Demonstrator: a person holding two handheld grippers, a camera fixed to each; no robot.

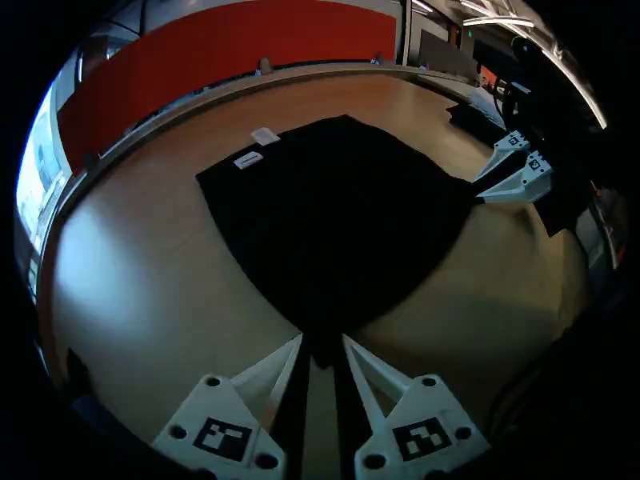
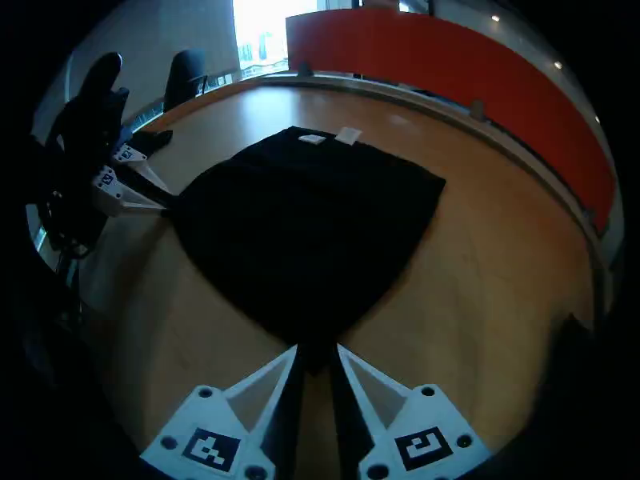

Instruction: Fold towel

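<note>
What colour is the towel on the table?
Plain black towel, no pattern visible; clearest in the left gripper view.

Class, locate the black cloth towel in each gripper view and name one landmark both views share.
Left gripper view: black cloth towel at centre, slightly right.
Right gripper view: black cloth towel at centre, slightly left.
Shared landmark: long red wall panel along the top.
</note>
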